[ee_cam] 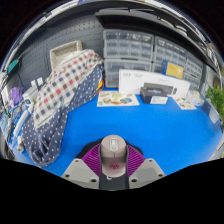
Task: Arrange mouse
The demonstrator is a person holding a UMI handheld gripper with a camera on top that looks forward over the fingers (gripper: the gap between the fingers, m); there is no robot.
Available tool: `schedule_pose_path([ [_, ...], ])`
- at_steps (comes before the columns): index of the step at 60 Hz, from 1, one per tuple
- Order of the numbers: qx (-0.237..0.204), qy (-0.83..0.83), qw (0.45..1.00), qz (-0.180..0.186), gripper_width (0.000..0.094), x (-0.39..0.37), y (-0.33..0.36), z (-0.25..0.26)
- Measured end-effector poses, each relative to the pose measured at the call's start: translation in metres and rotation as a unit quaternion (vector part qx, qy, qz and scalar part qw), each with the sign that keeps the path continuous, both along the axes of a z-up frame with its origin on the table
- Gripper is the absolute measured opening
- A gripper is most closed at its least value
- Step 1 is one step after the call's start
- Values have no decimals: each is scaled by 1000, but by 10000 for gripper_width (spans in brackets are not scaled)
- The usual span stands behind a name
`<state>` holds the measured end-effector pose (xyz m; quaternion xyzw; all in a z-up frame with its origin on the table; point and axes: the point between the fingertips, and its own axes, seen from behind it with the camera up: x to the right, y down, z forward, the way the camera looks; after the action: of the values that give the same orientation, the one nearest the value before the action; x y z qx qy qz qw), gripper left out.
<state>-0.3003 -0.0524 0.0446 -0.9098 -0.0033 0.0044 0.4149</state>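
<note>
Mouse, pale grey-pink with a dark scroll wheel, sits at the near end of the blue desk, right between the two fingers of the claw. Ahead of it the blue surface lies open as far as a row of things along the far edge: a flat printed sheet, a dark box-like device on a white box, and another flat sheet further right. A green plant stands at the far right. To the left, a checked cloth drapes over a bulky shape and hangs down toward the desk's left side. Behind everything, a wall carries racks of small drawers. Nothing lies directly ahead of the mouse. Its long axis runs along the fingers, wheel end pointing away toward the far row. The magenta pads flank it on both sides, close against its flanks, so the claw appears pinched on the mouse.
</note>
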Motion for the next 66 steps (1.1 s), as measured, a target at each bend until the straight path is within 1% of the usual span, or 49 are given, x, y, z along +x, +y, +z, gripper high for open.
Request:
schedule_pose_path([
  [10,-53,-5,999,-1,301,-9,-20,-59],
  [12,-40,-11,999,3,295,-8,-18,-59],
  [15,-41,-25,999,10,296,-8,-19,-60],
  [17,-44,-22,999,7,295,-9,-20,-61],
  [20,-44,-9,999,-4,339,-9,-18,-62],
  [21,-43,-6,999,-7,377,-9,-18,-62],
  [22,-41,-6,999,-9,373,-9,-17,-62],
  [26,-38,-11,999,-9,436,-8,-15,-61],
  [29,-44,-4,999,-18,471,-9,-16,-61],
  [30,-48,-1,999,-22,490,-9,-16,-61],
  [33,-58,6,998,-34,667,-7,-18,-60],
  [37,-46,8,998,-48,885,-3,-18,-44],
  [40,-37,10,998,-54,834,0,-18,-26],
  [44,-20,14,998,-56,863,4,-17,5],
  [56,34,16,997,-69,867,33,-23,95],
  [66,52,7,996,-77,862,84,-32,137],
])
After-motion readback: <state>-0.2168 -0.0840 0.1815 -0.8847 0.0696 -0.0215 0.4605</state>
